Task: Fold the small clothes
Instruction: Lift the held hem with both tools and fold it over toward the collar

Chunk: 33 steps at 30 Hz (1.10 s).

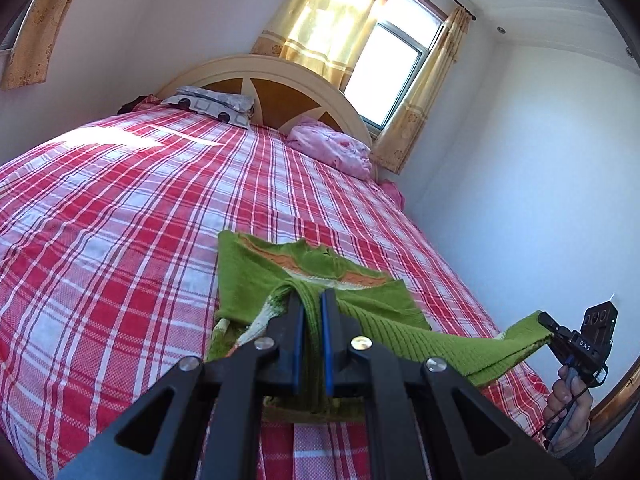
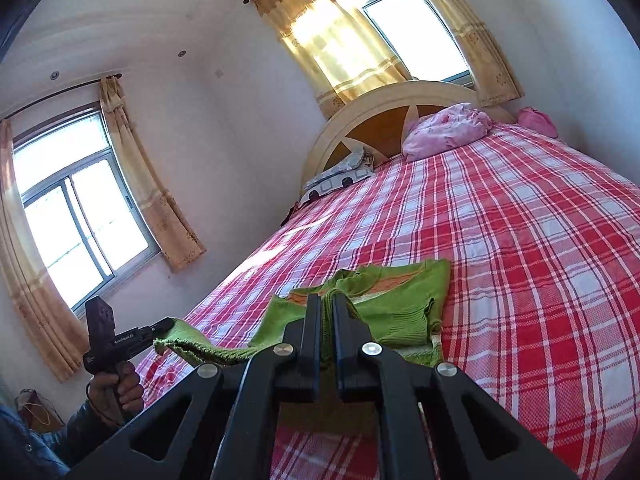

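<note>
A small green knitted sweater (image 1: 256, 276) with an orange and white pattern lies partly on the red plaid bed (image 1: 120, 208). My left gripper (image 1: 312, 296) is shut on one corner of its near edge, with knit bunched between the blue pads. Further right, my right gripper (image 1: 546, 320) is shut on the other corner, and the edge hangs stretched between them above the bed. In the right wrist view, my right gripper (image 2: 327, 300) pinches the sweater (image 2: 400, 292). The left gripper (image 2: 164, 326) holds the far corner there, a hand (image 2: 116, 392) around its handle.
A grey patterned pillow (image 1: 212, 106) and a pink bundle (image 1: 332, 146) lie by the rounded headboard (image 1: 280, 76). White walls run close along both sides of the bed. Curtained windows (image 2: 80, 216) are behind and beside it. A bag (image 2: 32, 408) sits on the floor.
</note>
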Tool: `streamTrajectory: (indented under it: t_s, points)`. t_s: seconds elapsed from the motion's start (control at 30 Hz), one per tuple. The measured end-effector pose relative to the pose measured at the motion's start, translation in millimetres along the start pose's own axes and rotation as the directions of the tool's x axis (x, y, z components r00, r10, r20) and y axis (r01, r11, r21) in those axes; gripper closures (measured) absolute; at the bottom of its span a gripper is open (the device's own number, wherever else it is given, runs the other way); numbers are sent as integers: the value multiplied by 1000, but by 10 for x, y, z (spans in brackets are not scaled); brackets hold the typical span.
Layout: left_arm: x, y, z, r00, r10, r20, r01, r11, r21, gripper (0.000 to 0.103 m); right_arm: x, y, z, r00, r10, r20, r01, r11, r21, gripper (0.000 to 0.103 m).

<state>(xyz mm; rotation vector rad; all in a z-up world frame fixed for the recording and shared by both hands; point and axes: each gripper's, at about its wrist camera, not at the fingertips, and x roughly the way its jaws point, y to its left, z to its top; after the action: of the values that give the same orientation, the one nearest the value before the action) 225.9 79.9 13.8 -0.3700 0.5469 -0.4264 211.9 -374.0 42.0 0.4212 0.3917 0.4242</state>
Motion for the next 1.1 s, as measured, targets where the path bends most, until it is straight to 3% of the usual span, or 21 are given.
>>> streamTrajectory:
  t_s: [0.5,0.87,1.1]
  points:
    - [826,131,617,999,36,-3,-36,999,-20,94,885,-281,697,999,-26,-46,26,1000,15,98]
    - [1833,469,672,987,92,-133,-101,993,-61,94,1955,-975,768,974,-105,-202,124,989,84,98]
    - [2313,680,595,964,159,-215,-182,979,-92,93,2645,-1502,678,947,-124,-296,178,970,163,98]
